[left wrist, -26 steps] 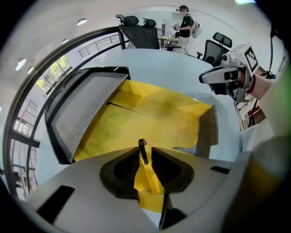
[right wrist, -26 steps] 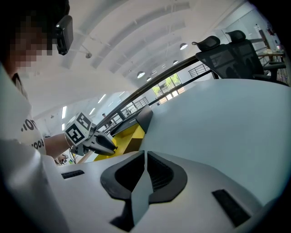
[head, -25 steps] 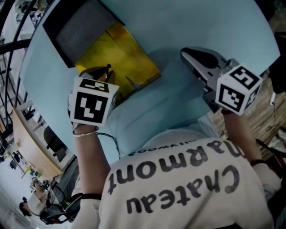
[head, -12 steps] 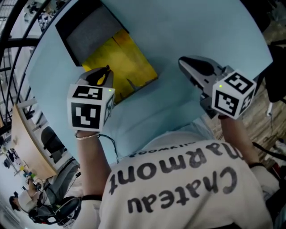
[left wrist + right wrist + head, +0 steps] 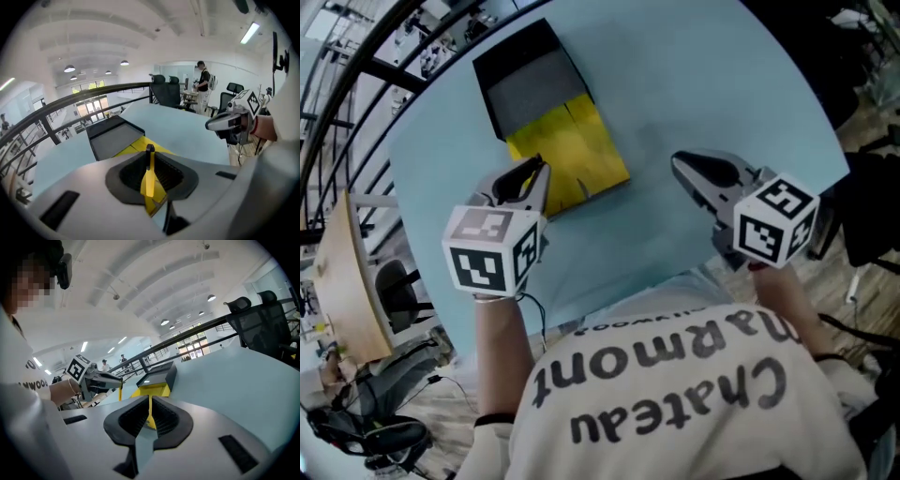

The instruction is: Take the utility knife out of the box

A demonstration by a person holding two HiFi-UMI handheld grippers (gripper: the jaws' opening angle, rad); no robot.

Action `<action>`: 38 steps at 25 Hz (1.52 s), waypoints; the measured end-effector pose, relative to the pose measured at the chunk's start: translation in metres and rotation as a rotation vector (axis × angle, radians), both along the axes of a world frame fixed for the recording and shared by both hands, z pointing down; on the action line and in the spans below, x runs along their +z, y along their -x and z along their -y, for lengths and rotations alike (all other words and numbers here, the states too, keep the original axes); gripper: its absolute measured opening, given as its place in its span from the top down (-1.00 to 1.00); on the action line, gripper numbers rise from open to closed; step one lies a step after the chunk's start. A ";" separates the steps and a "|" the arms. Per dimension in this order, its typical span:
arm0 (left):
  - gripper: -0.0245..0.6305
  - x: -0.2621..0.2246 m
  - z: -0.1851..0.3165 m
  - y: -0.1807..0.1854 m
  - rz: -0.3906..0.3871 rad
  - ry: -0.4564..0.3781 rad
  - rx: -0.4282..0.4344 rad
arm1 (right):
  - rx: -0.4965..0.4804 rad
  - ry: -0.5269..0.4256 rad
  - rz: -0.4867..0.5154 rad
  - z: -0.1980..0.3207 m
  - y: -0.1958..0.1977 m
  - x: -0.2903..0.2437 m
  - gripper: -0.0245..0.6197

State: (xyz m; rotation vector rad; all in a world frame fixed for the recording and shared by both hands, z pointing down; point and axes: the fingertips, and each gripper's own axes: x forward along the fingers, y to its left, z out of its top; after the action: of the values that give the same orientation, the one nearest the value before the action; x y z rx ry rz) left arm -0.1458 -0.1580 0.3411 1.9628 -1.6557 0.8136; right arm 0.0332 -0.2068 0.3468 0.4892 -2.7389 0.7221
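1. Nearest the camera, a printed shirt [image 5: 675, 394] filled the lower part of the head view, and the near edge of the table was covered by it.
2. The left gripper [image 5: 532, 180] was held above the table's left side. Much of its body was masked in the head view by its marker cube [image 5: 492, 248].
3. The left jaws were closed on the utility knife [image 5: 147, 180], a thin yellow piece with a black end uppermost. It was seen edge-on between the pads in the left gripper view.
4. In the right gripper view the utility knife [image 5: 120, 391] was shown as a yellow bar hanging down from those jaws, clear of the box. Its lower end was cut off by the right gripper's own body. In the head view only a dark-and-yellow sliver of it was exposed.
5. The right gripper [image 5: 686, 169] was held over the table's right side, well apart from the left. Its jaws were drawn together on nothing, and only a narrow slit was left, through which yellow of the box was glimpsed.
6. The table [image 5: 703, 84] was light blue.
7. The box [image 5: 572, 155], yellow, lay beyond the left gripper, its near left corner overlapped by the jaws in the head view. Its black lid [image 5: 530, 80], grey inside, was folded open on the far side. What it held could not be made out.
8. Farthest off, a railing [image 5: 70, 105], office chairs [image 5: 166, 89] and a standing person [image 5: 203, 80] were seen, small and indistinct.
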 end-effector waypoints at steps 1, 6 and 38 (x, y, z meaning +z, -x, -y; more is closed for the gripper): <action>0.76 -0.008 -0.004 -0.002 -0.022 -0.049 -0.017 | -0.014 -0.013 0.005 -0.004 0.001 -0.005 0.79; 0.76 -0.055 -0.023 -0.020 -0.108 -0.297 -0.096 | -0.077 -0.032 0.039 -0.024 0.001 -0.023 0.79; 0.77 -0.181 -0.240 -0.047 -0.447 -0.743 -0.045 | -0.263 -0.125 0.126 -0.201 0.075 -0.098 0.79</action>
State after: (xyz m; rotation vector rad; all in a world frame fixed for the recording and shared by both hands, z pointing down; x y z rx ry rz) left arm -0.0993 0.0819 0.1604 2.3161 -1.8436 -0.3208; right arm -0.0418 -0.0054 0.2486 0.1059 -2.9021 0.5341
